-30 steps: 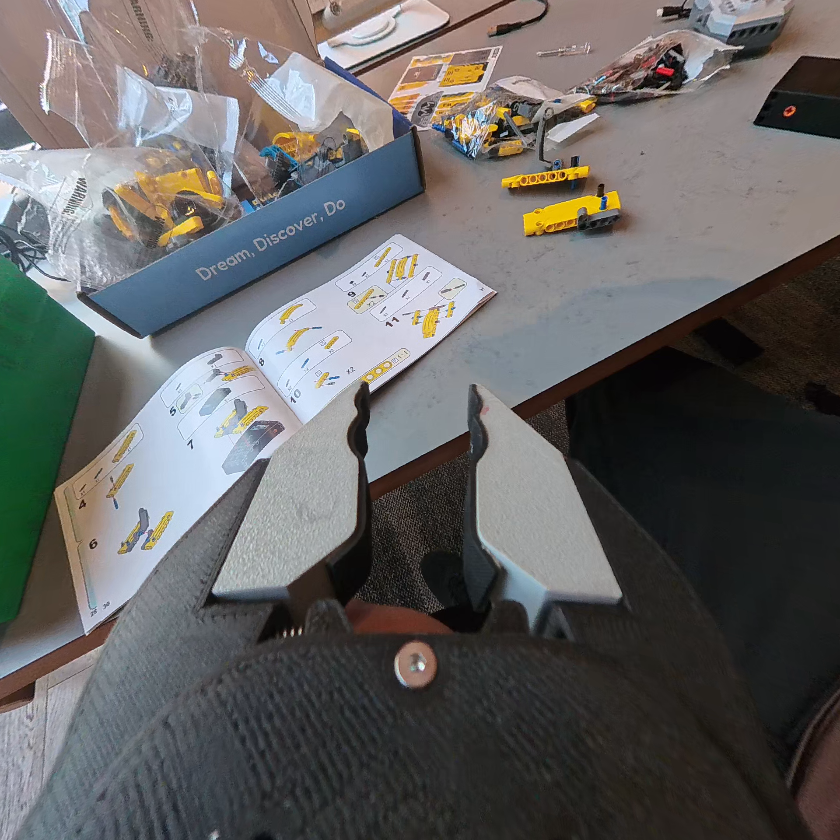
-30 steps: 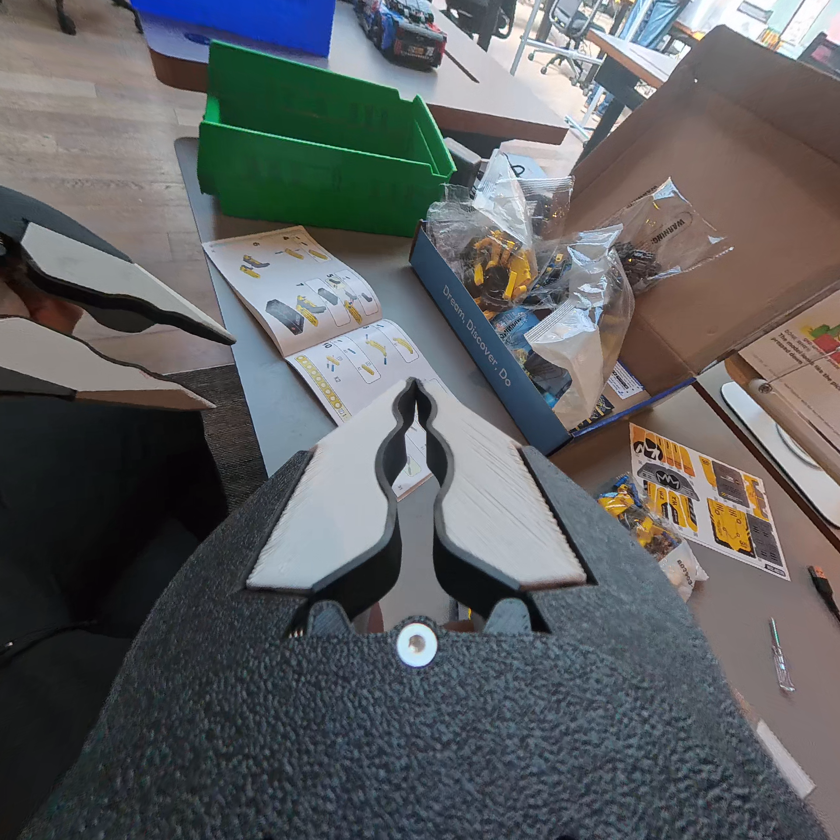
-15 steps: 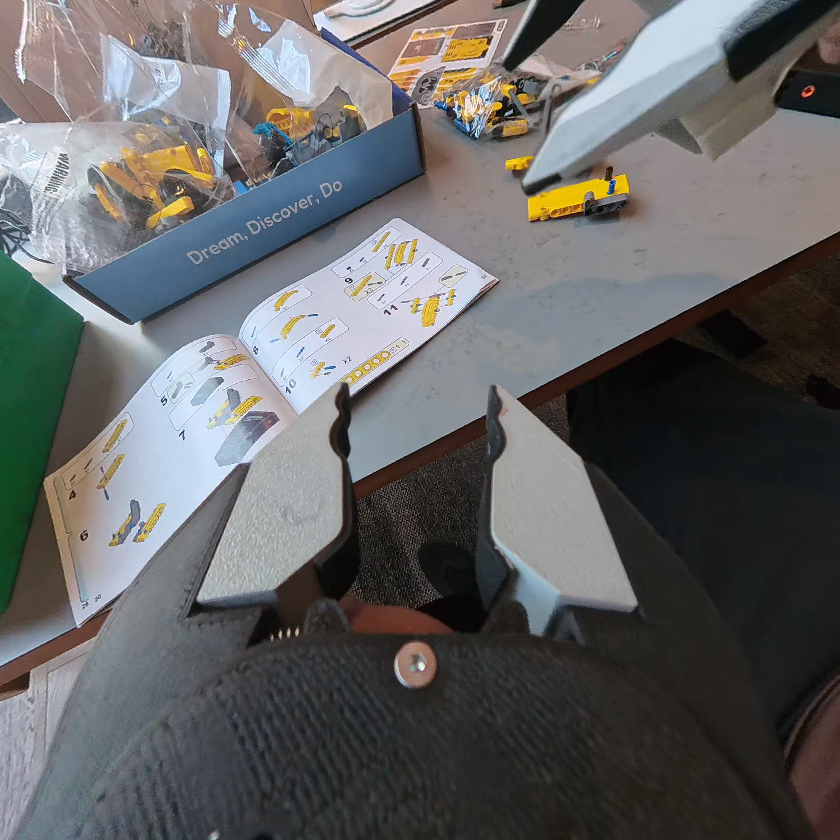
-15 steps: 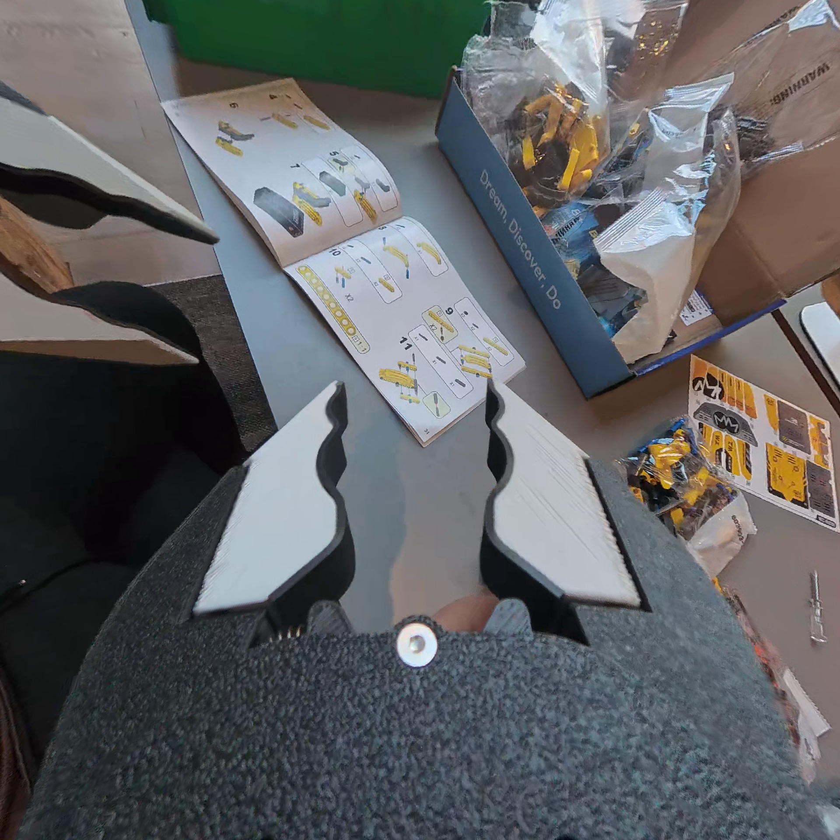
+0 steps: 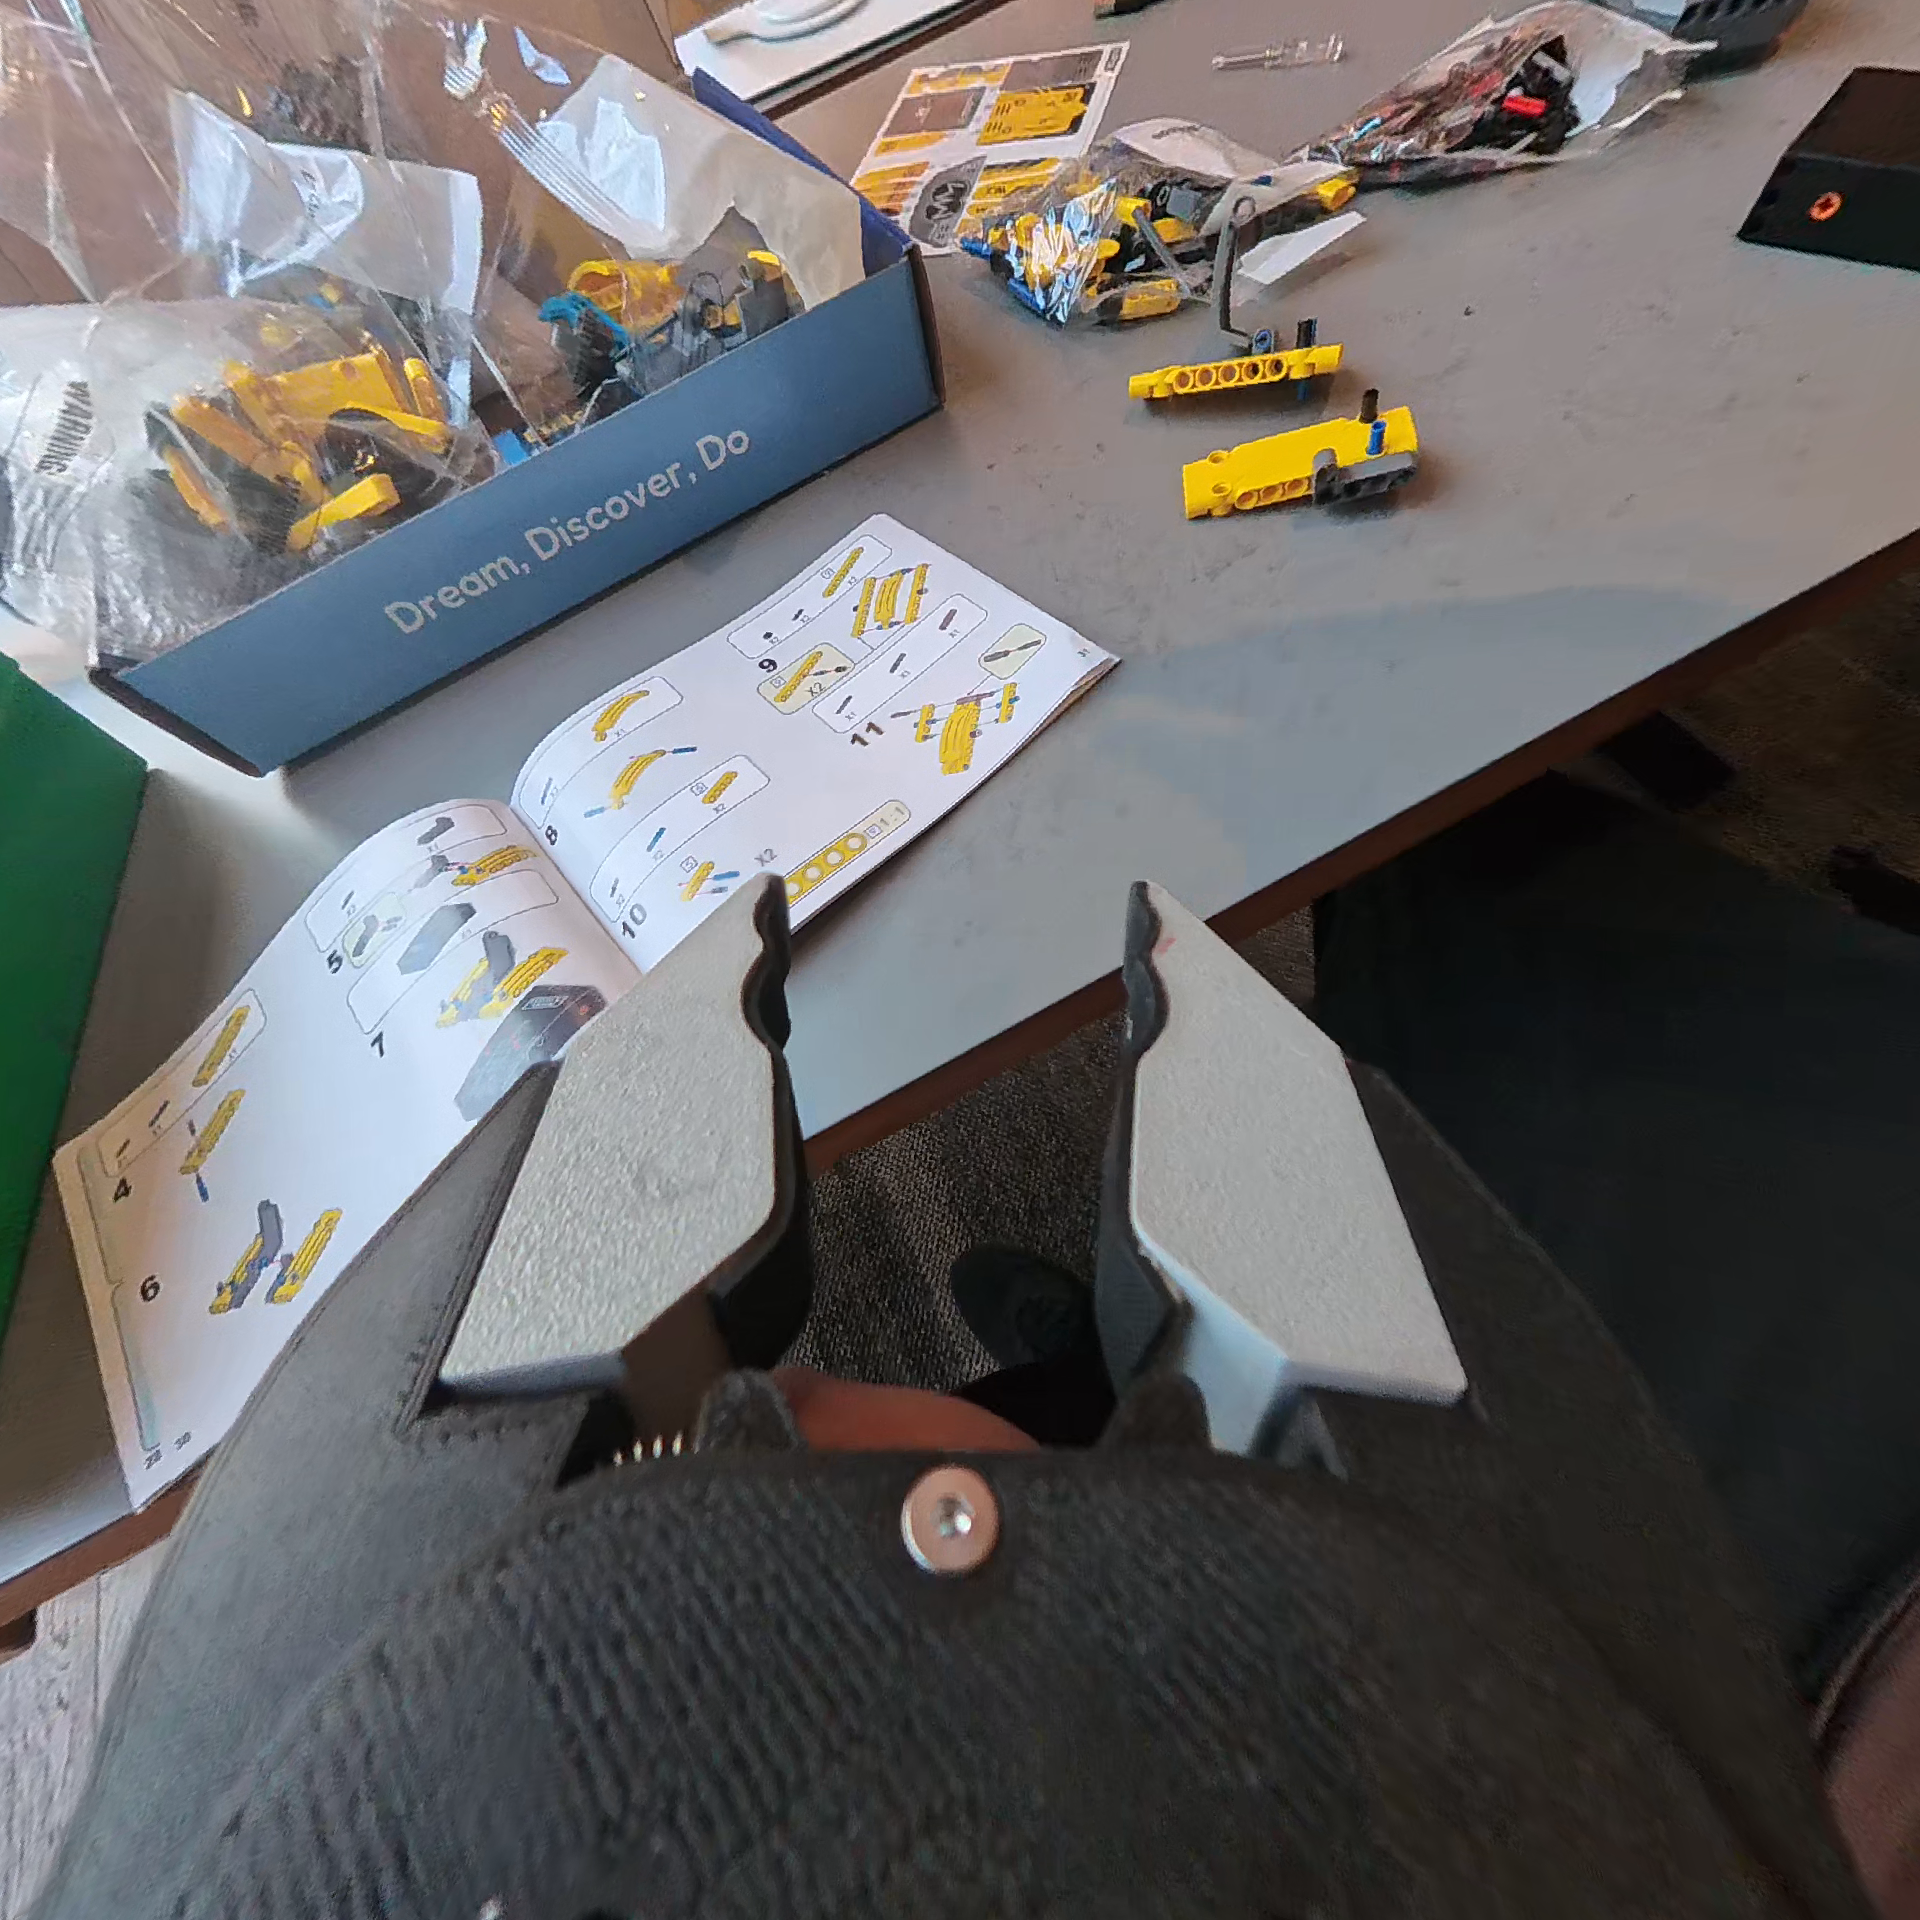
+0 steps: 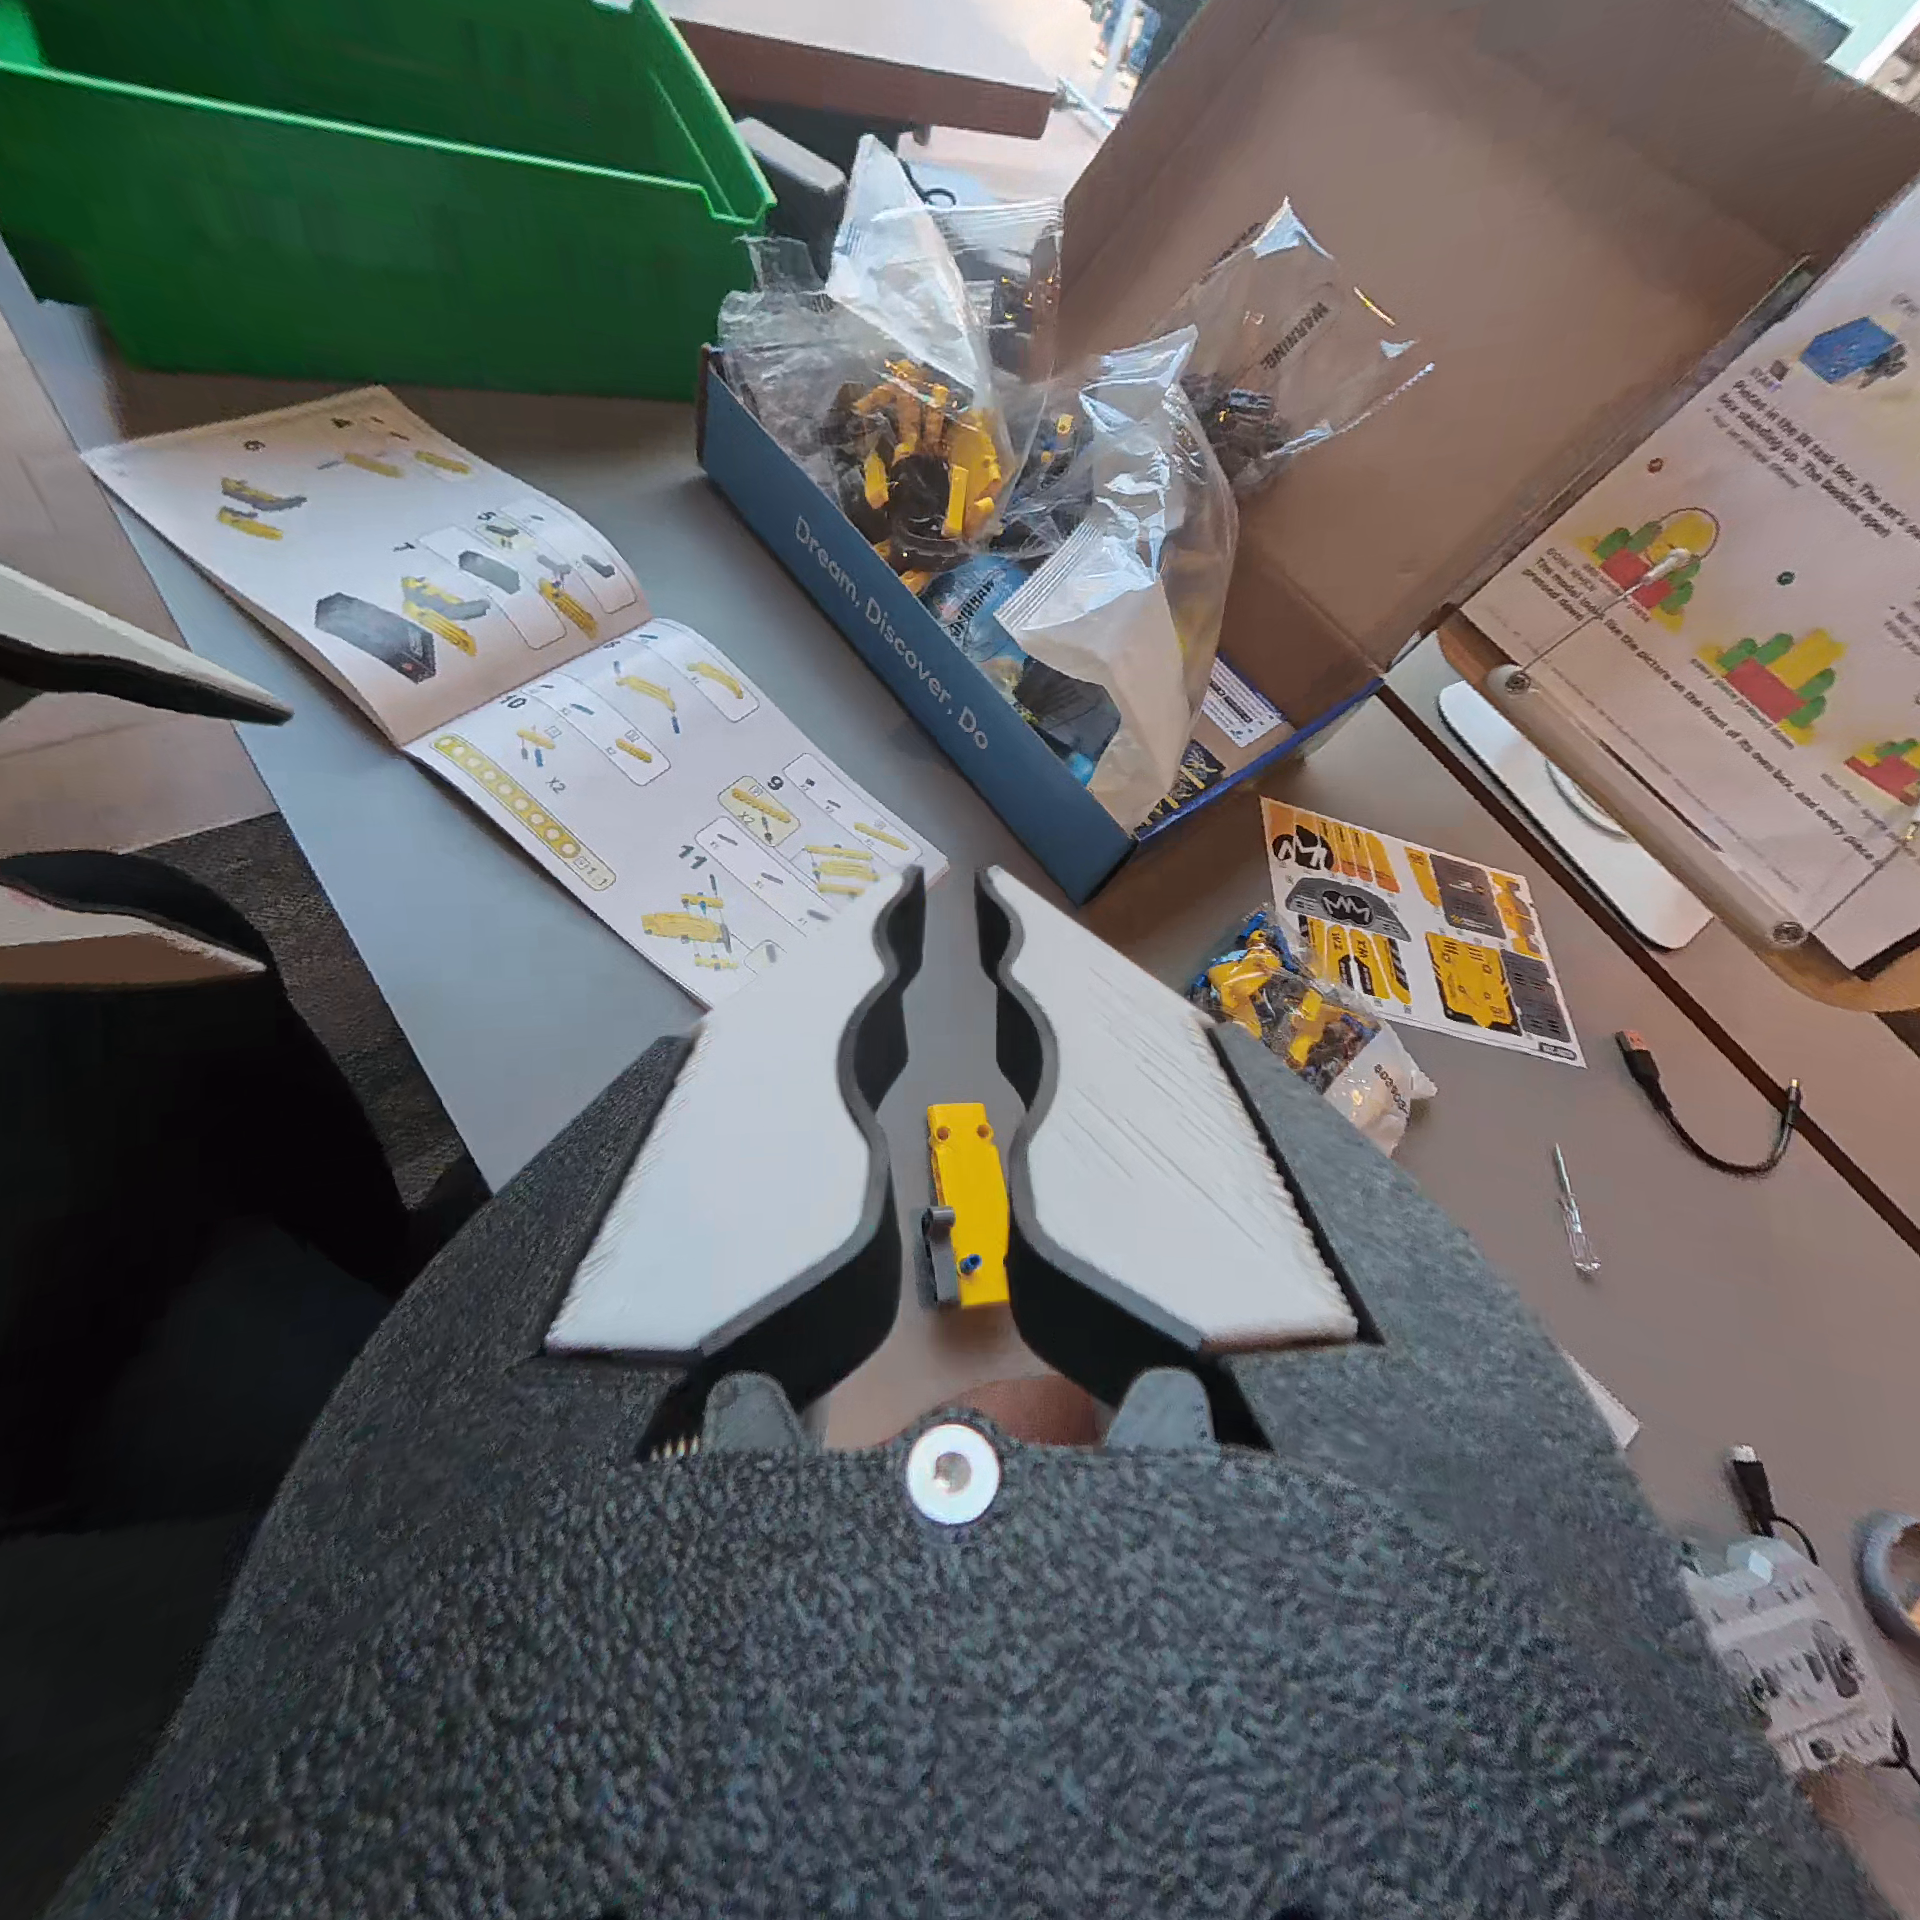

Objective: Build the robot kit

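My left gripper is open and empty, held over the front edge of the grey table, just above an open instruction booklet. One of its fingers shows at the left edge of the right wrist view. My right gripper is above the table with only a narrow gap between its tips and holds nothing. A yellow and grey brick assembly lies on the table under it, seen through the gap. It also shows in the left wrist view, next to a yellow holed beam.
A blue-fronted cardboard box holds clear bags of yellow and black parts. A green bin stands behind the booklet. A sticker sheet, a small parts bag, a cable and a black block lie to the right. There is about 20 cm between the tips of the two grippers. The black block is about 30 cm from my right fingertips and 35 cm from my left.
My right gripper went from shut to wide open and has narrowed again, moving over the yellow assembly. It has left the left wrist view. My left gripper opened wider.
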`<action>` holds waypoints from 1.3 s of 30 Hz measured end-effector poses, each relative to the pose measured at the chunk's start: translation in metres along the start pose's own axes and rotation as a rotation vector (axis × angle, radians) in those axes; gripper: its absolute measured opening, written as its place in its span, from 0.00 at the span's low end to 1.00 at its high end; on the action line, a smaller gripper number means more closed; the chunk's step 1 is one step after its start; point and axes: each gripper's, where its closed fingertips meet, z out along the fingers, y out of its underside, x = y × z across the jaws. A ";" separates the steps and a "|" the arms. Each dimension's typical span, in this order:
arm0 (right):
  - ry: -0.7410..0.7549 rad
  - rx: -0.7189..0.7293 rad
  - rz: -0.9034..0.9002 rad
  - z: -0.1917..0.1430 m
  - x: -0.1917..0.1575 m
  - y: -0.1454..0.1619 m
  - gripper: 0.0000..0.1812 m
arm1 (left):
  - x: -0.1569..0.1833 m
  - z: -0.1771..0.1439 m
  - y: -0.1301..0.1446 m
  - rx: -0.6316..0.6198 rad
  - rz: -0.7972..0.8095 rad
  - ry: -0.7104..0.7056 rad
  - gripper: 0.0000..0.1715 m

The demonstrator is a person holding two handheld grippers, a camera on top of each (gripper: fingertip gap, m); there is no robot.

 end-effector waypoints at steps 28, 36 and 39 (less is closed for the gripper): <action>0.000 -0.185 0.217 -0.031 0.035 0.100 0.09 | -0.055 0.037 -0.037 0.039 -0.351 0.107 0.33; -0.044 -0.181 0.221 -0.013 0.019 0.101 0.14 | -0.107 0.012 -0.046 0.173 -0.523 0.039 0.32; -0.072 -0.133 0.256 -0.011 0.014 0.091 0.15 | -0.111 0.008 -0.047 0.181 -0.542 0.050 0.32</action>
